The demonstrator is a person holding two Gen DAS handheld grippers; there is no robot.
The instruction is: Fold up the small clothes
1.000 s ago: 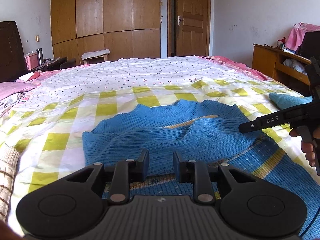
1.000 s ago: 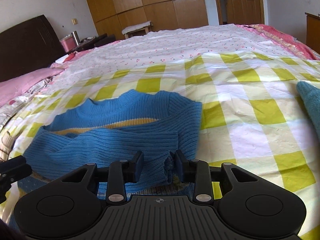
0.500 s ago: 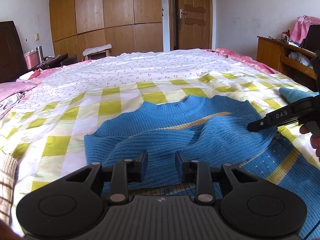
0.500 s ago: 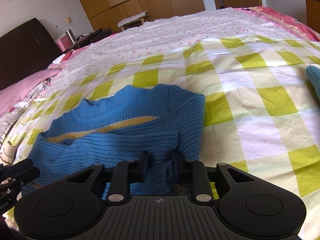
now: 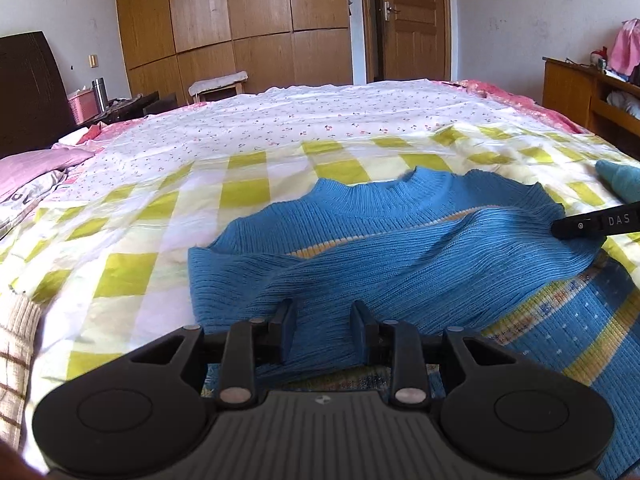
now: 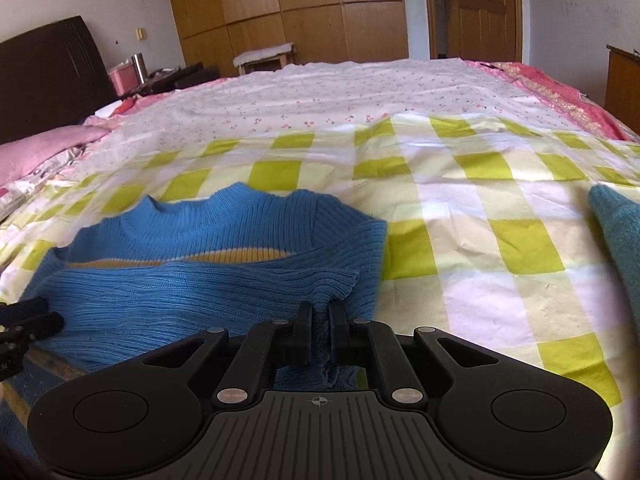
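A small blue knit sweater [image 5: 400, 256] with yellow stripes lies on the checked bedsheet [image 5: 240, 192], both sleeves folded across its chest. My left gripper [image 5: 322, 330] is open, its fingers over the sweater's left part with knit between them. My right gripper [image 6: 320, 330] is shut on a fold of the sweater [image 6: 224, 280] at its right side. The right gripper's finger [image 5: 592, 222] shows at the left wrist view's right edge. The left gripper's tip [image 6: 28, 318] shows at the right wrist view's left edge.
A teal garment [image 6: 620, 240] lies on the bed to the right. A striped beige cloth [image 5: 16, 344] lies at the near left. Pink pillows [image 5: 36, 164] and a dark headboard [image 6: 48, 76] stand left. A wooden shelf [image 5: 588, 88] stands right.
My right gripper has closed from open onto the sweater's right side. Both grippers have moved a little toward the sweater's collar. My left gripper has stayed open.
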